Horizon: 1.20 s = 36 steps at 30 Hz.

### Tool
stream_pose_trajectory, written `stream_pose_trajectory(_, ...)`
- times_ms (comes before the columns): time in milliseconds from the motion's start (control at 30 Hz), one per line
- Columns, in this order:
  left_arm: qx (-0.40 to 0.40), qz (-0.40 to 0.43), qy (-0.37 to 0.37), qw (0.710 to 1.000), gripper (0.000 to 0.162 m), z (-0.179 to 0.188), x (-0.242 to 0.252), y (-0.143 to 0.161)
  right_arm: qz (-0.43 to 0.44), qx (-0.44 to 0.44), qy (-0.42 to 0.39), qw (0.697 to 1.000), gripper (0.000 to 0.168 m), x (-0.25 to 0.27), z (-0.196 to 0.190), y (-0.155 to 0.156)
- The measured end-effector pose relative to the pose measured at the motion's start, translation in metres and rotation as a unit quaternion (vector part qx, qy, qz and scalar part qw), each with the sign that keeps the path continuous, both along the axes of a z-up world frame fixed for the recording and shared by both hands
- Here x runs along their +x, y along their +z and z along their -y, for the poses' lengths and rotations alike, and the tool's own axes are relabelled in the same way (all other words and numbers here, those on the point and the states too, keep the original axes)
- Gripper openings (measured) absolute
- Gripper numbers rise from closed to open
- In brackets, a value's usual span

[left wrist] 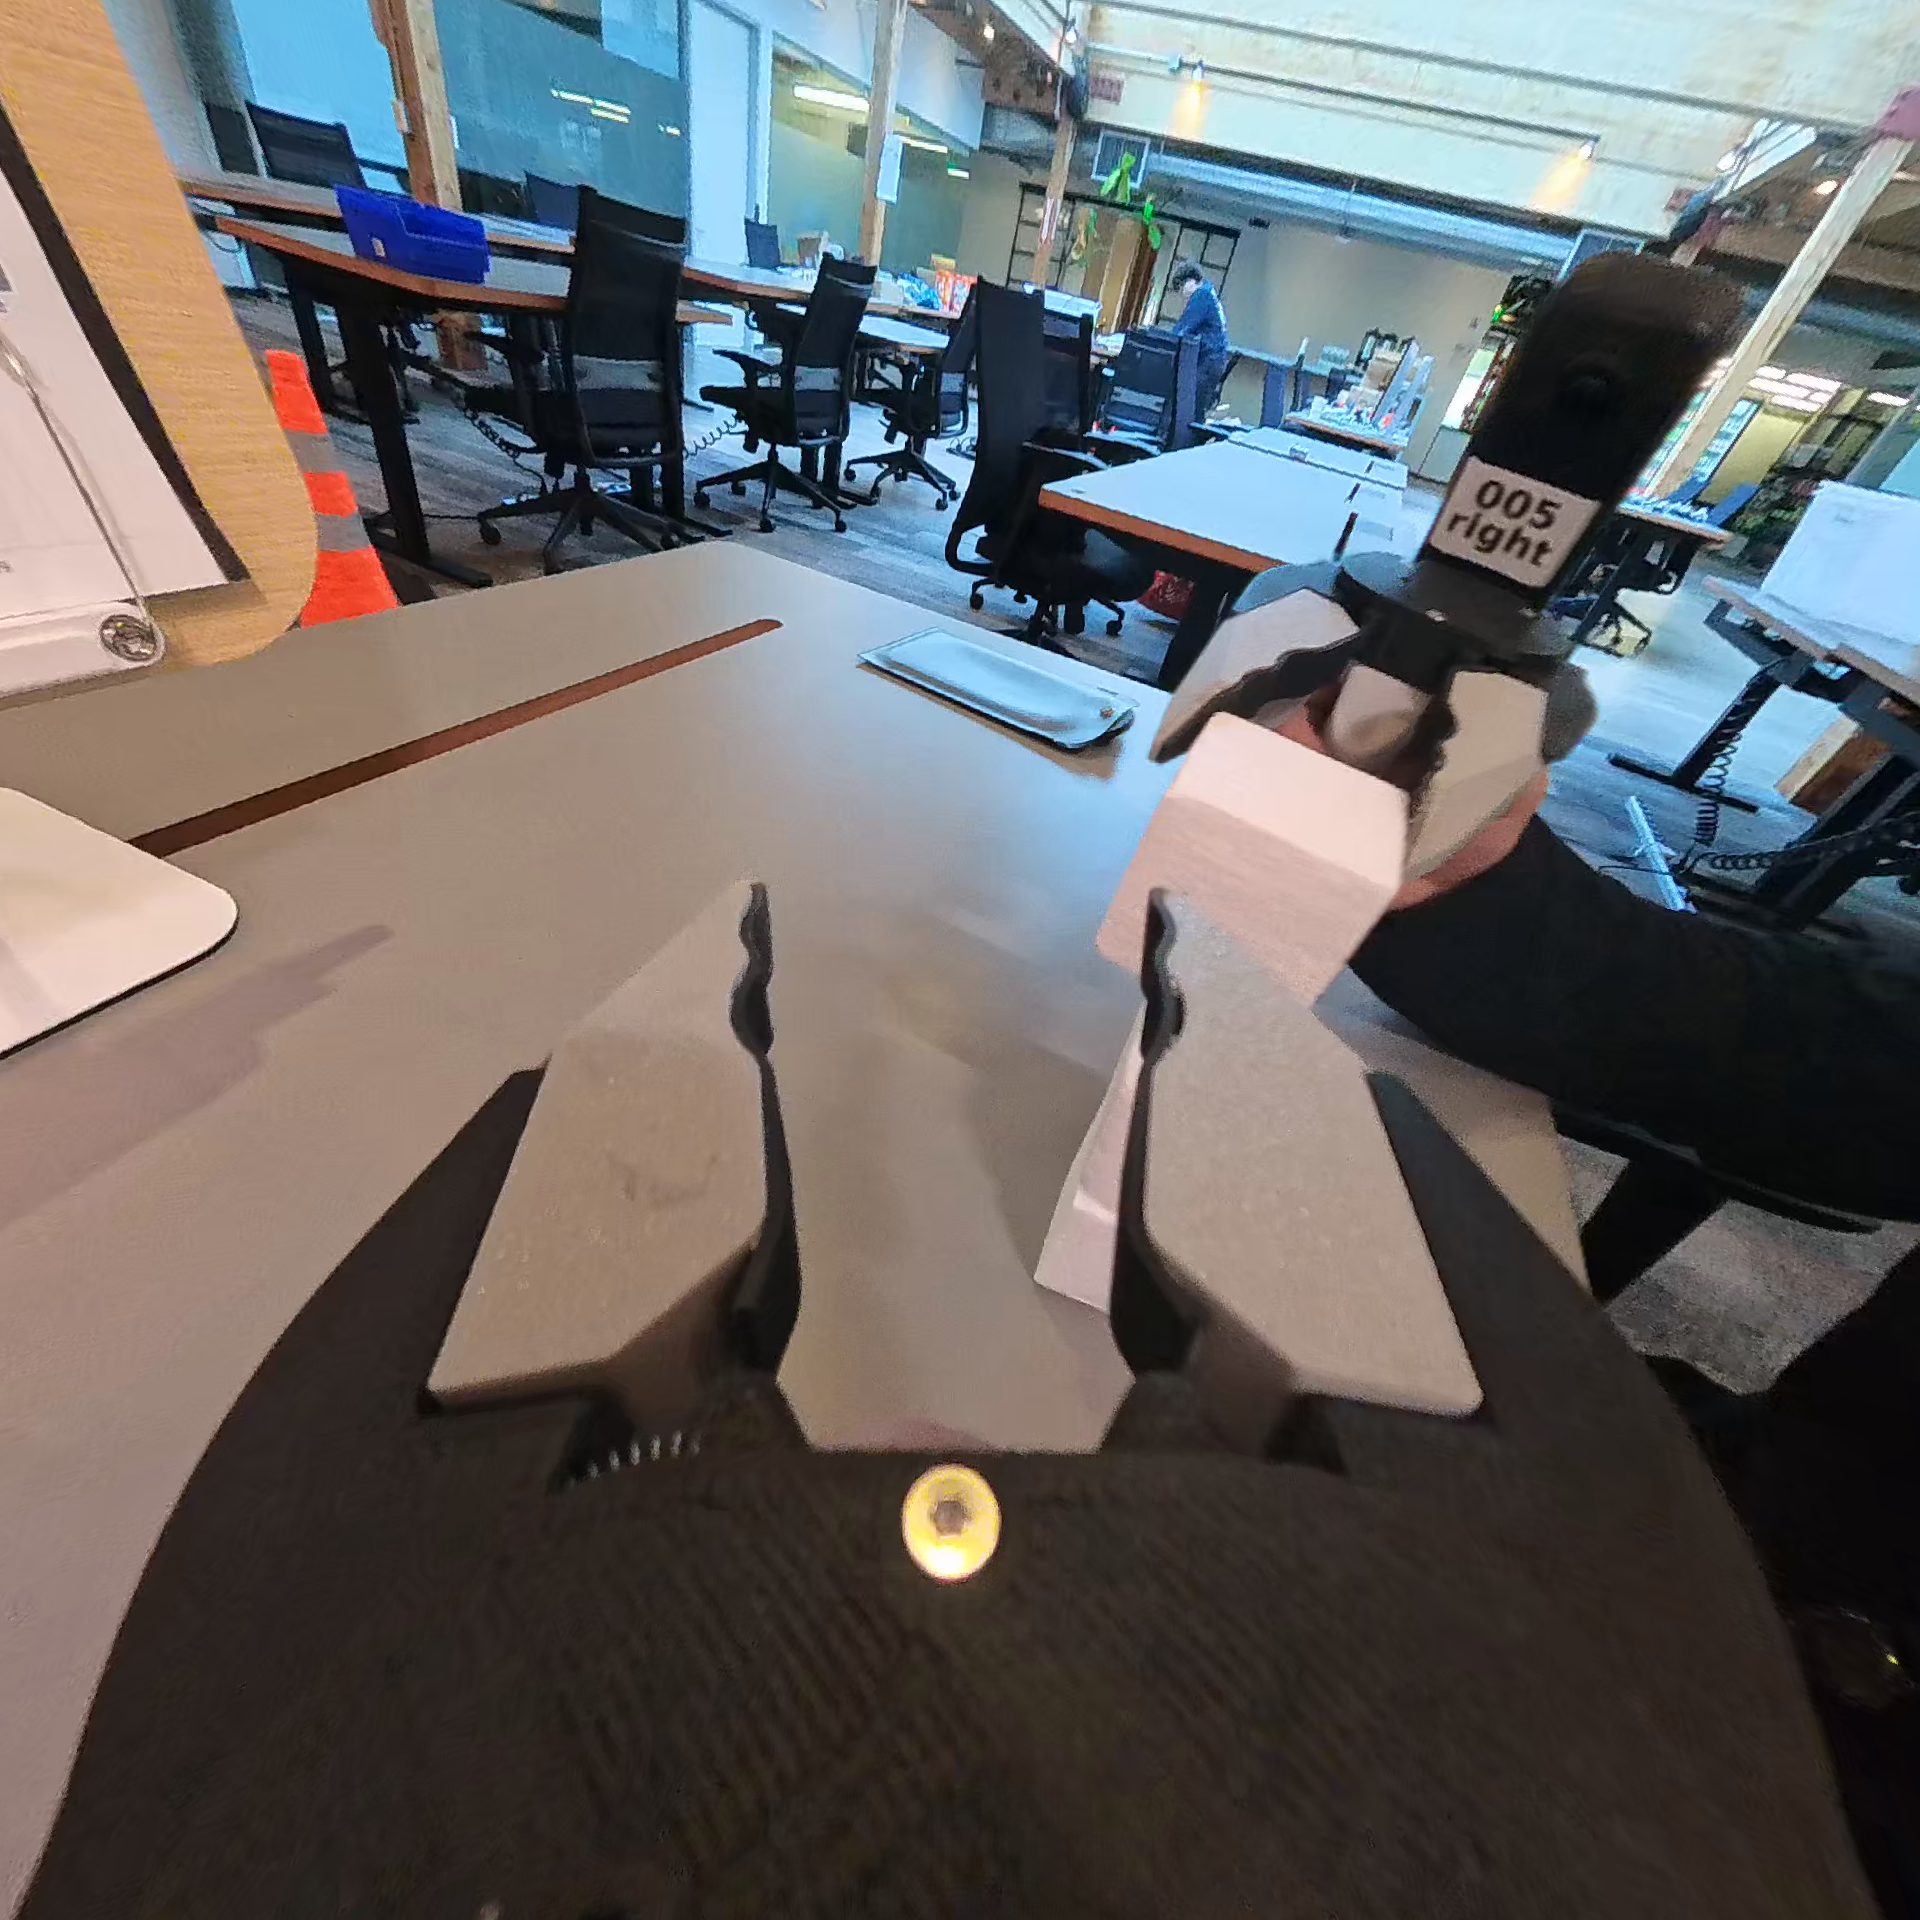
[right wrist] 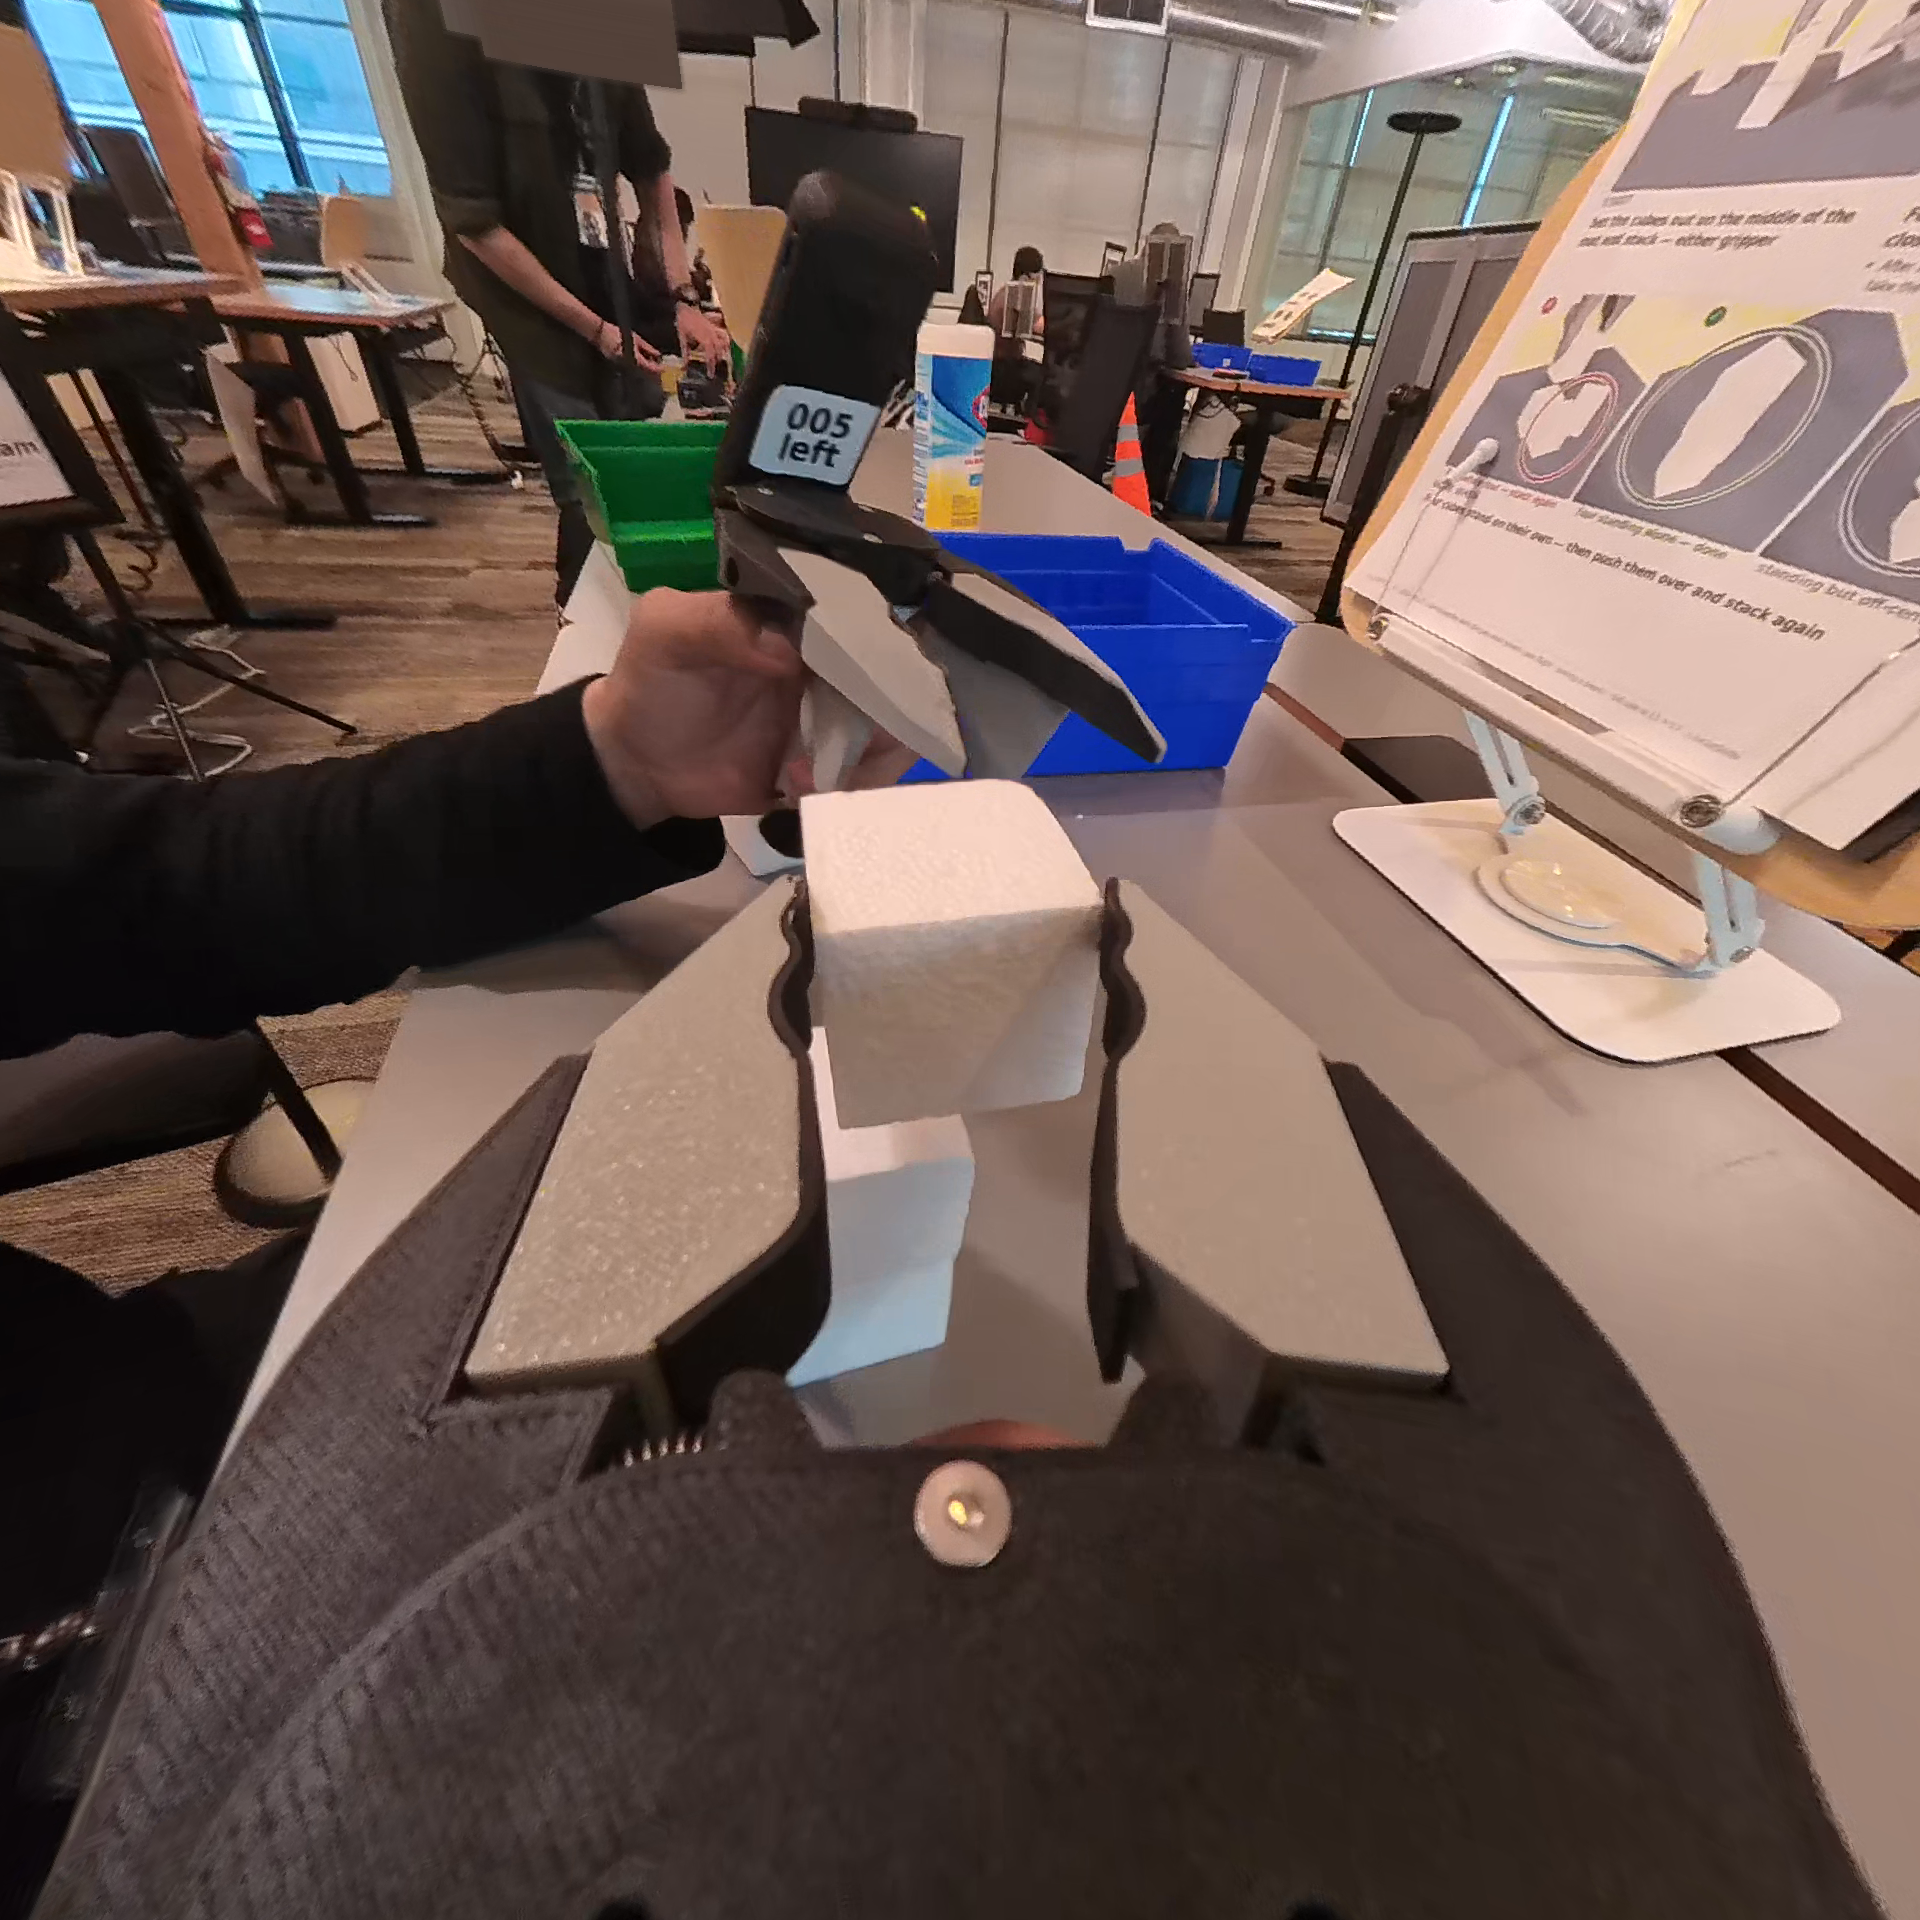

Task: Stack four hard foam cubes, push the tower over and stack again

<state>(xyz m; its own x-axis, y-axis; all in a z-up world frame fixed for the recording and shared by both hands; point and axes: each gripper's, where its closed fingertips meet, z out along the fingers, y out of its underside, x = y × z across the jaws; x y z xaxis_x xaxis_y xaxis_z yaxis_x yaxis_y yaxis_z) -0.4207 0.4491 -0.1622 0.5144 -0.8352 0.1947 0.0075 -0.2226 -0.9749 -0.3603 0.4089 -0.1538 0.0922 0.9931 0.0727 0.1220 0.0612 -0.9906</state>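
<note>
The right gripper [right wrist: 951, 971] has its jaws closed on a white foam cube [right wrist: 940, 935] and holds it in the air, just above the stack [right wrist: 899, 1247]. From the right wrist view, this cube is turned a little against the cube below it and I cannot tell if they are touching. The stack stands on the grey table [right wrist: 1558, 1195]. How many cubes are in it I cannot tell, because the fingers hide the lower part. The left gripper [left wrist: 956, 997] is near the stack, on its side away from the document stand [right wrist: 1579, 914], with jaws moderately open and nothing between them. I judge the stacking is not finished: this cube still must be set down and released
</note>
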Motion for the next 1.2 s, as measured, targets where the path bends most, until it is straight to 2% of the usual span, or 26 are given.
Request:
stream_pose_trajectory(200,0.003,-0.025,0.003,1.0,0.07,0.0,0.005,-0.007,-0.01,-0.007,0.005,1.0,0.053,-0.001,0.007,0.002)
stream_pose_trajectory(1200,-0.014,-0.036,0.015,0.999,0.069,-0.006,0.004,-0.016,0.011,-0.021,0.001,1.0,0.053,-0.003,0.015,-0.013)
